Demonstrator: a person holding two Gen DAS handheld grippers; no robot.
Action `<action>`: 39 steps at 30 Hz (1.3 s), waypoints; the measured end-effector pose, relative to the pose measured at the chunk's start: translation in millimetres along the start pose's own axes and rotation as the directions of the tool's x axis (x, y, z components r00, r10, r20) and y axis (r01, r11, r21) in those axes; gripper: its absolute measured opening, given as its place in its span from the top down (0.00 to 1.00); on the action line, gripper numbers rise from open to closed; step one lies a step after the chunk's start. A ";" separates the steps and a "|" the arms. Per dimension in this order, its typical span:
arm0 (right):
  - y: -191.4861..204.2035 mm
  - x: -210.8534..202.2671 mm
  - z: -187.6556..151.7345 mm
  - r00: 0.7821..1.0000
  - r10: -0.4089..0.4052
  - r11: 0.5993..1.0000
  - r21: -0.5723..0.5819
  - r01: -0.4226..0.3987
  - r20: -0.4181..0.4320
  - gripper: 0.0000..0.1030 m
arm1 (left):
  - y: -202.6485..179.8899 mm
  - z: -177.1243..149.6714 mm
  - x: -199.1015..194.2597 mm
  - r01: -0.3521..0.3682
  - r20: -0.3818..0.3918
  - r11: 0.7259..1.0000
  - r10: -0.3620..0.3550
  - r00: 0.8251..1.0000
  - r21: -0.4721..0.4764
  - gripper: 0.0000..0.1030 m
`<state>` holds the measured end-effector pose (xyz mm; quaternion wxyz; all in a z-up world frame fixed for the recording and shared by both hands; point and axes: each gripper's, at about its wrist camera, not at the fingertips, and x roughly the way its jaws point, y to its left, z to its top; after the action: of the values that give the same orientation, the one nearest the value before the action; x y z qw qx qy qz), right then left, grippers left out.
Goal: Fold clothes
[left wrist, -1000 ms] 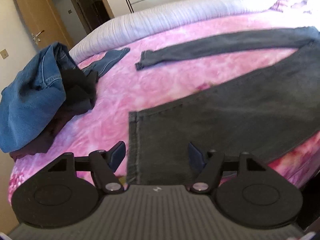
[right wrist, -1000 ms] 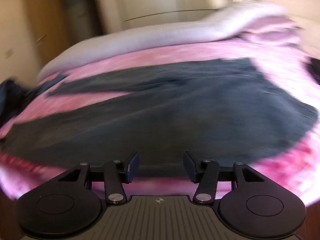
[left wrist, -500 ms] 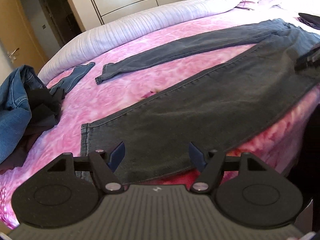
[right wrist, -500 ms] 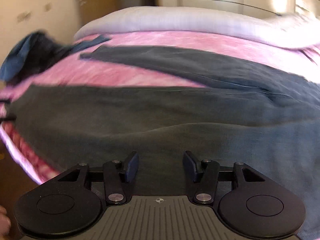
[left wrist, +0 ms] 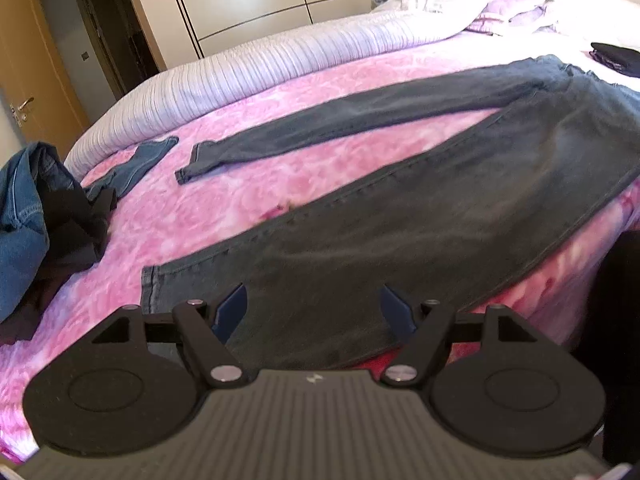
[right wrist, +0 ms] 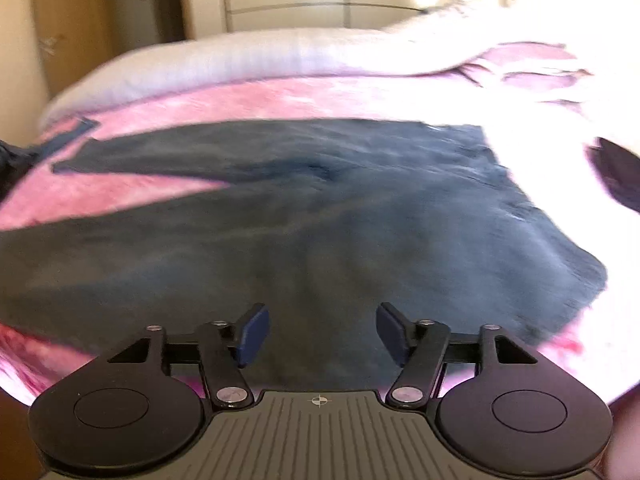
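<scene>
The left tool point(left wrist: 312, 312) hangs with its jaws wide and nothing between them, just above the near leg of the grey jeans point(left wrist: 420, 216). The jeans lie spread flat on the pink bedspread point(left wrist: 248, 184), their two legs splayed apart: one hem sits just ahead and to the left of this tool, the other leg runs farther ahead across the bed. The waist end lies ahead and off to the right. Far to the left of the left tool, a heap of blue denim point(left wrist: 22, 216) and dark clothes point(left wrist: 72, 224) rests at the edge of the bed, with a strip of blue fabric point(left wrist: 140, 160) beyond it. A small dark garment point(left wrist: 616, 56) lies far ahead on the right.

The right tool point(right wrist: 319, 334) is likewise spread wide and empty, directly over the broad upper part of the jeans point(right wrist: 320, 220); this view is blurred. No containers show in either view.
</scene>
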<state>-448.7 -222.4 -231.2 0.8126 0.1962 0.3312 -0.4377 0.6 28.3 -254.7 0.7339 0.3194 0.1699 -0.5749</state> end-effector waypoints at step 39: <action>57.3 -93.5 -60.1 1.000 0.018 0.978 -0.209 -0.018 -0.006 0.23 | -33.1 -12.9 -112.0 -0.110 0.027 0.993 0.110 0.994 0.028 0.15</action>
<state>-459.7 -100.5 -205.5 0.8319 0.1138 0.3751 -0.3927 -60.9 114.7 -204.3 0.7618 0.3316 0.1342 -0.5401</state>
